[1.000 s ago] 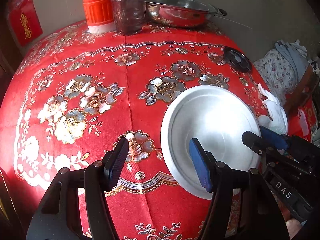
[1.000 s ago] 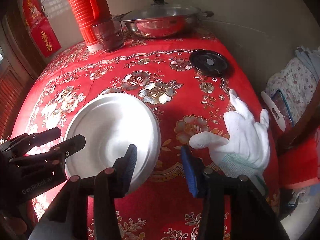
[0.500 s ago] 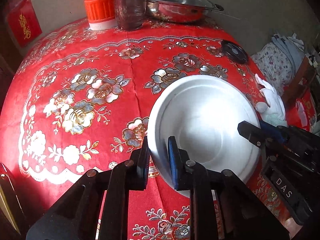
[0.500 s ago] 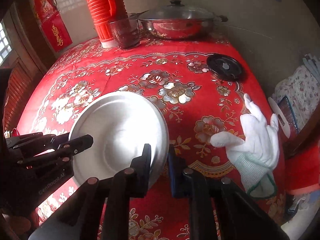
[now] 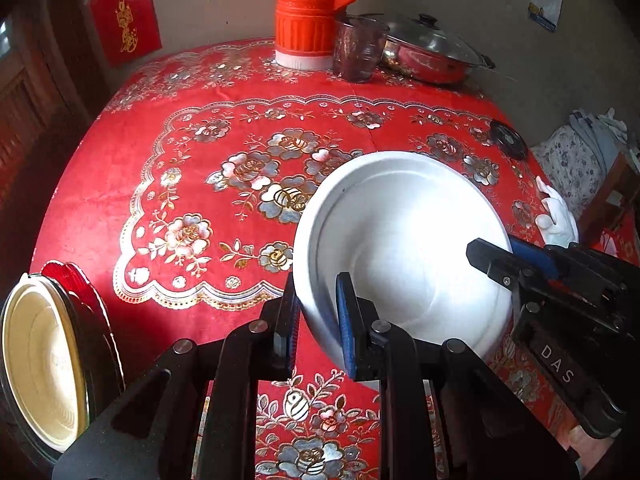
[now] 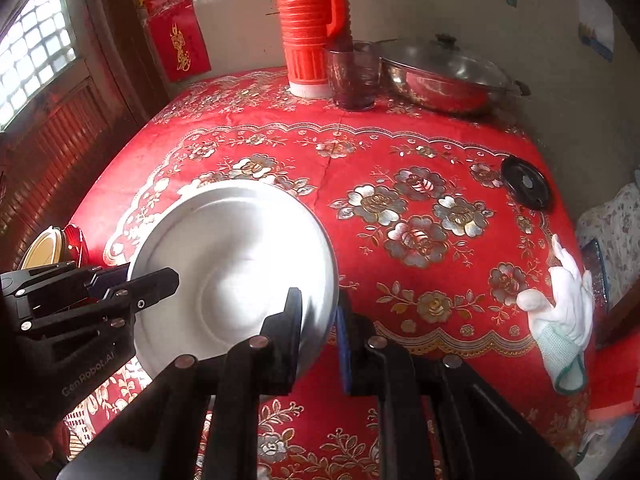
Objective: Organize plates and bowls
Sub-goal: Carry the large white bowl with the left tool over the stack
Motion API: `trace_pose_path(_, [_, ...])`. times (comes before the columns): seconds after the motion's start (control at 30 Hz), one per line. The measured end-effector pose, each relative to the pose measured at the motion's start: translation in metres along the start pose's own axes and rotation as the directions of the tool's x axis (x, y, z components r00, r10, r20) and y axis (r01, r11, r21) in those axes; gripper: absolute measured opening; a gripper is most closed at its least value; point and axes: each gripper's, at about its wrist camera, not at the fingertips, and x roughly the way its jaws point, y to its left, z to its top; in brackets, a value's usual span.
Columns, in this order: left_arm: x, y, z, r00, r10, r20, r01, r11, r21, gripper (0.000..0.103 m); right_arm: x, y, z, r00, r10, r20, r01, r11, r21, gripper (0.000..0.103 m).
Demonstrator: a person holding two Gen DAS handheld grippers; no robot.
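Both grippers are clamping one metal plate (image 5: 404, 248) above the red floral tablecloth (image 5: 224, 128). The left gripper (image 5: 318, 316) is pinching the plate's left rim between its closed jaws; the right gripper (image 6: 320, 326) is pinching the opposite rim likewise. Beyond the jaws are standing an orange thermos (image 5: 312, 12), a dark cup (image 5: 358, 50) and a lidded pan (image 5: 432, 54). Stacked dishes (image 5: 44, 364) are sitting left of the left jaws; a white glove (image 6: 564, 312) is lying right of the right jaws.

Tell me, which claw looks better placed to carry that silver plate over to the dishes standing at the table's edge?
Probably the left claw. It grips the silver plate on the rim nearer the standing dishes; the right claw holds the far rim.
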Motion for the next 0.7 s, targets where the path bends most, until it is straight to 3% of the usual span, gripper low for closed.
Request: trace_pose_path(0.7, [-0.089,0.131,-0.044,0.986,0.136,0.095,-0.116,0.974,-0.193,0.017,-0.021,0.151,0.019,0.991,0.12,0.058,-0.101,0.96,-0.262,0.018])
